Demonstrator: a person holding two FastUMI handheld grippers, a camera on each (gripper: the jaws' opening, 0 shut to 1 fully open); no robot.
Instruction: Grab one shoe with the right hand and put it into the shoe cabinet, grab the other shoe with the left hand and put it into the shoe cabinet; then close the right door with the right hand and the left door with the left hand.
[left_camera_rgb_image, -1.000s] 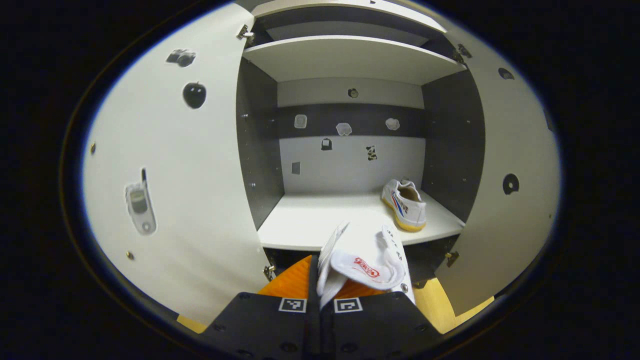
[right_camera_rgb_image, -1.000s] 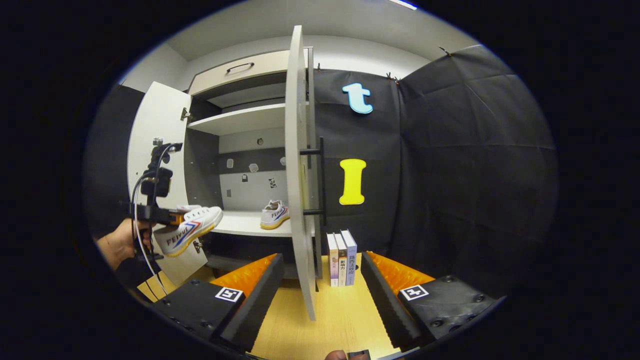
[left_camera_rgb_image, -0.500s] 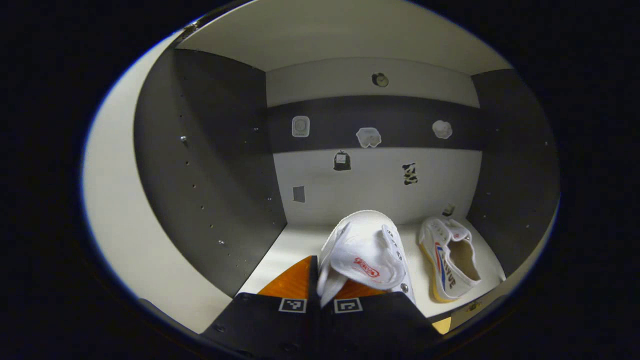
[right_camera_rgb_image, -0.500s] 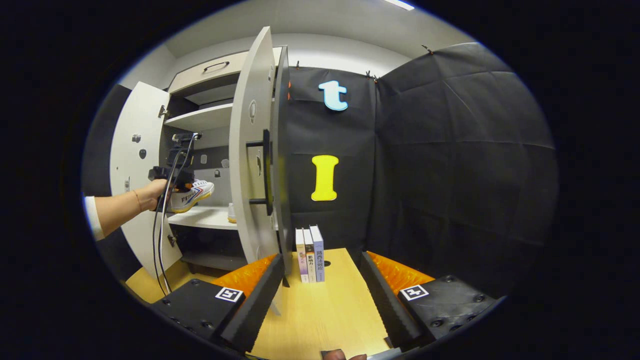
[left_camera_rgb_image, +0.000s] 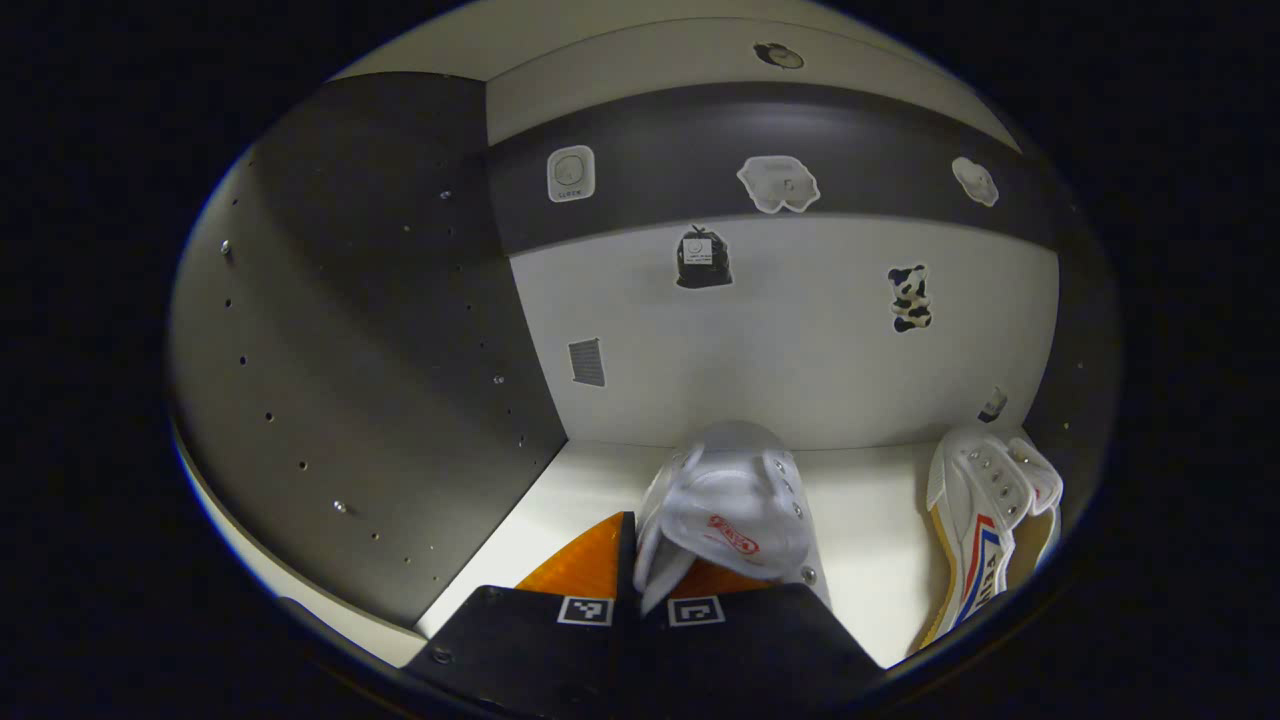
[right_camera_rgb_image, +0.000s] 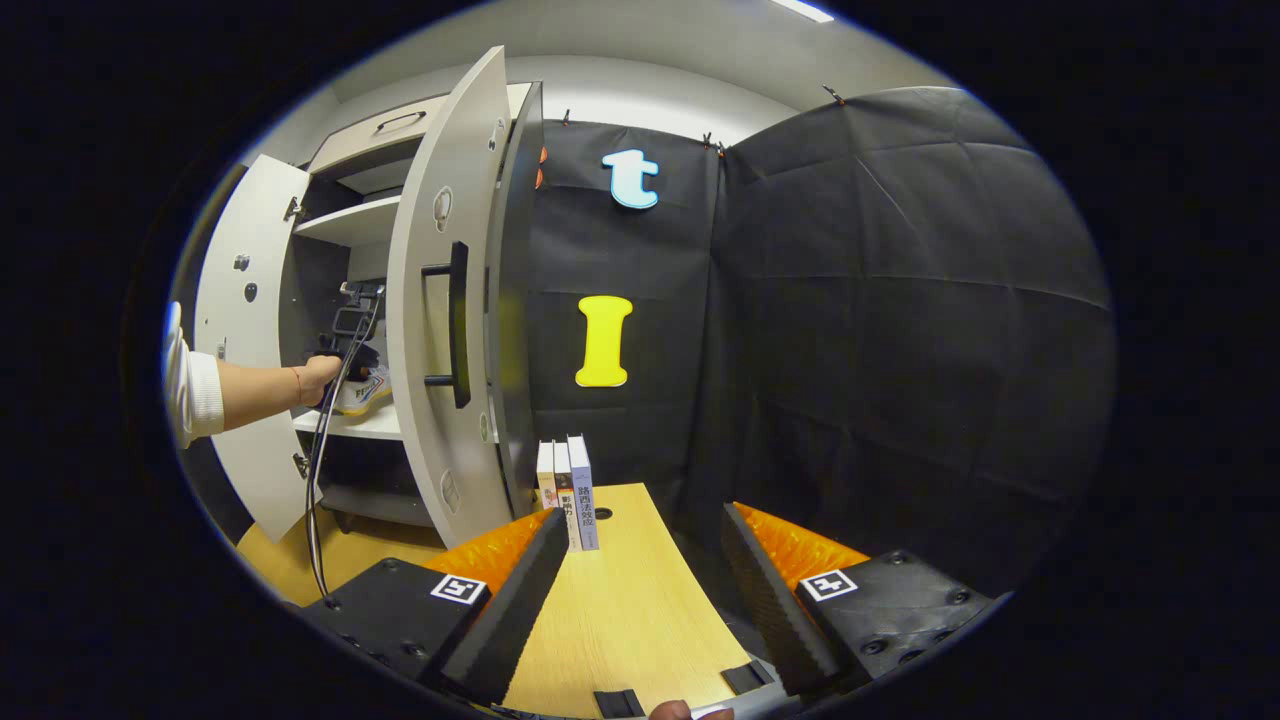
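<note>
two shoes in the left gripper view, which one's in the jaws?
The shoe with the red-printed tongue, bottom centre: the left gripper is shut on its collar. The other shoe, with red and blue side stripes, sits free on the cabinet shelf at right.

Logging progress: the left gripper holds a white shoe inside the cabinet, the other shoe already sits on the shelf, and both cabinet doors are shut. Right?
Not quite: both doors are open. The right gripper view shows the right door and left door swung out. The rest stands: the left gripper grips the white shoe, and the other shoe rests on the shelf.
</note>
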